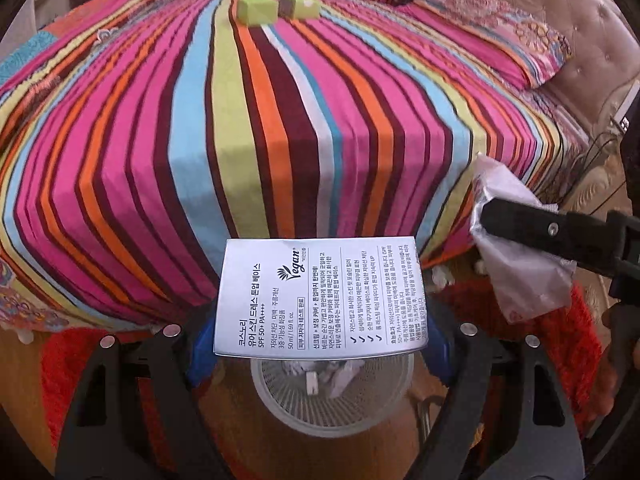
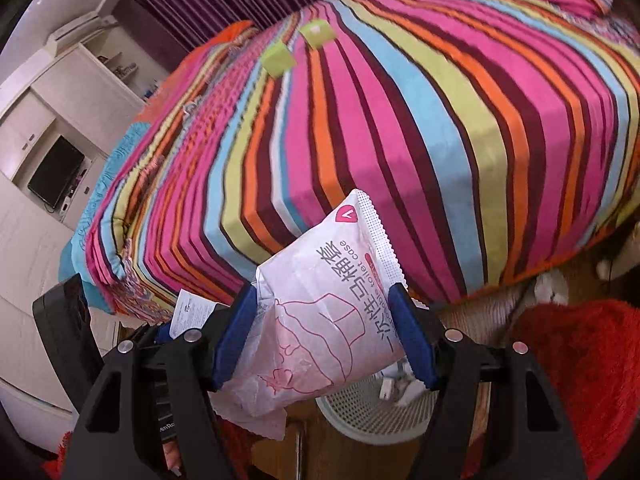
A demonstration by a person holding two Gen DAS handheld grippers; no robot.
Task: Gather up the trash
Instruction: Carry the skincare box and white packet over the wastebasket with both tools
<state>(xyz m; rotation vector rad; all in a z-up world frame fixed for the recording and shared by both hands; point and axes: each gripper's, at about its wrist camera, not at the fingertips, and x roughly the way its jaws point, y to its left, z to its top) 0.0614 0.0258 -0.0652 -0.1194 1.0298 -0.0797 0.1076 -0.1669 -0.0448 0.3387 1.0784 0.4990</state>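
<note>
My left gripper (image 1: 320, 344) is shut on a white cosmetics box (image 1: 320, 296) with Korean print and holds it above a white mesh waste basket (image 1: 332, 404) that has white scraps inside. My right gripper (image 2: 324, 344) is shut on a white plastic wrapper (image 2: 328, 312) with pink print, above the same basket (image 2: 376, 412). The wrapper and right gripper also show at the right of the left wrist view (image 1: 516, 248). Two green boxes (image 1: 276, 10) lie at the far side of the striped bed; they also show in the right wrist view (image 2: 296, 48).
The bed with a striped cover (image 1: 280, 140) fills the scene behind the basket. A red shaggy rug (image 2: 576, 368) lies on the wooden floor. A padded headboard (image 1: 592, 40) is at right. White cabinets with a dark screen (image 2: 56, 176) stand at far left.
</note>
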